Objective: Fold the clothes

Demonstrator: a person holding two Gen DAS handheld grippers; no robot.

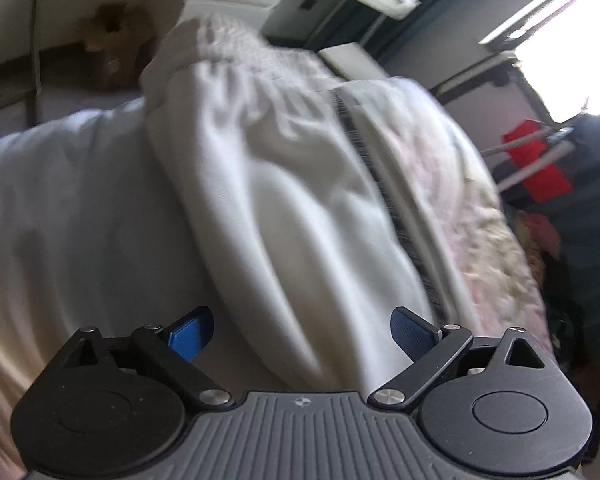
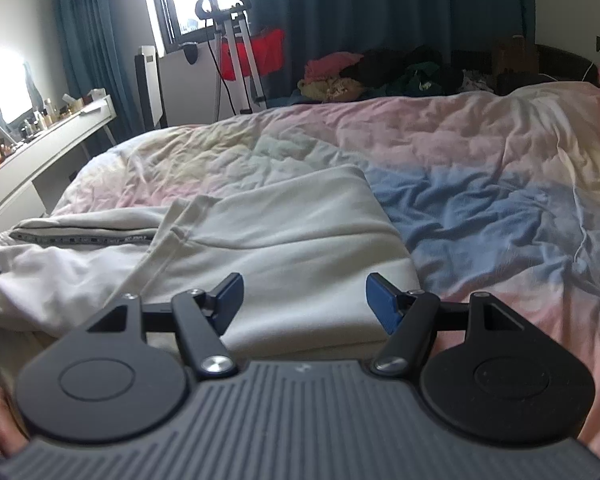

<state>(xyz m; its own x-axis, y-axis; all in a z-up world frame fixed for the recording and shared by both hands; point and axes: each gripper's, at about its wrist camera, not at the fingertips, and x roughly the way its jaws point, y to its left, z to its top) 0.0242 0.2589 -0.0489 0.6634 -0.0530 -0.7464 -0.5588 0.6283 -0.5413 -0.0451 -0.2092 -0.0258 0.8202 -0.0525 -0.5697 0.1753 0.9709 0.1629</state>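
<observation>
Nearest, the left gripper (image 1: 302, 334) has its blue pads spread wide and grasps nothing; the white cotton trousers with a dark side stripe (image 1: 284, 184) lie just beyond it on the pastel crumpled duvet (image 1: 452, 184). The right gripper (image 2: 304, 300) is also released, over the folded part of the trousers (image 2: 300, 232). Farther back stand a white dressing table (image 2: 56, 140) and dark teal curtains (image 2: 380, 4).

Left wrist camera sits rolled, very close above the pale cream garment with a dark patterned stripe (image 1: 292, 184), room tilted across the frame's top. Right wrist camera rides level and low, looking along the pastel pink-and-blue quilted bed (image 2: 480, 184) toward the dark teal curtains (image 2: 380, 4). Both views share the garment and the red cloth on the white rack (image 2: 268, 54).
</observation>
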